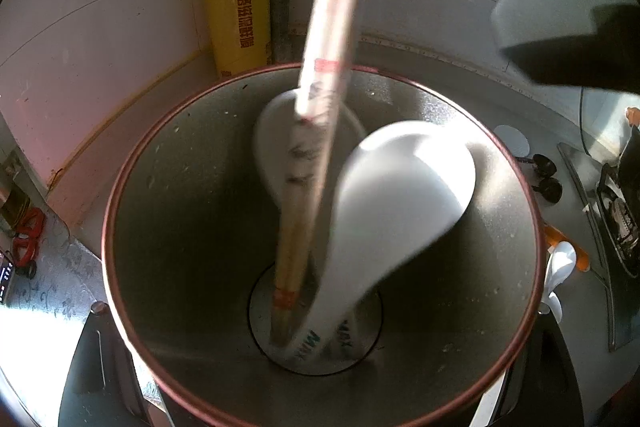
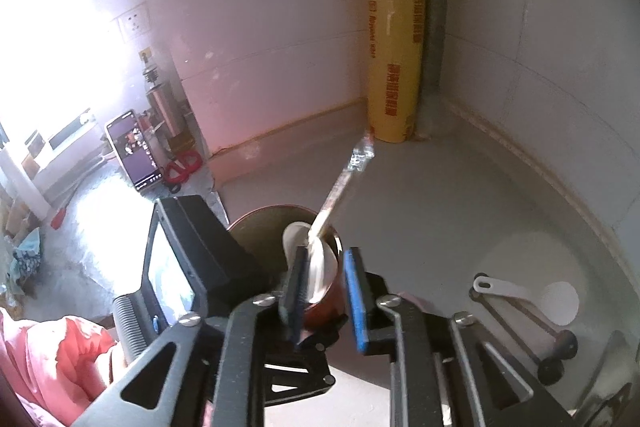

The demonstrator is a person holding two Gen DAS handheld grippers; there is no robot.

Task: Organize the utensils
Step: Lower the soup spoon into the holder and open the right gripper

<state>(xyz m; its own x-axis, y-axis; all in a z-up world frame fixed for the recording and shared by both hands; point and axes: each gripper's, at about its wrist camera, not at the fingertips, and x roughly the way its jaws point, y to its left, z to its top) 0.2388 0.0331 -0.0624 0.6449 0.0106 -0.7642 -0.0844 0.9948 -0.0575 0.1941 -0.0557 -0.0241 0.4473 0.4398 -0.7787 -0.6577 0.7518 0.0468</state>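
Right gripper (image 2: 325, 293) jaws apart, white spoon (image 2: 318, 263) between, pads seemingly off it. Left gripper (image 1: 320, 407) clamps holder (image 1: 180, 227) rim. Holder has two spoons, chopsticks (image 1: 320, 67). Still outside, at four o'clock: spoon (image 1: 560, 267), white spatula (image 2: 504, 289), black-tipped tools (image 2: 556, 351).

- Harsh daylight floods in from the left, blowing out the right wrist view's upper-left corner.
- The chopsticks (image 1: 320, 99) are smeared with blur.
- Fisheye curvature bends the edges; corners are black.
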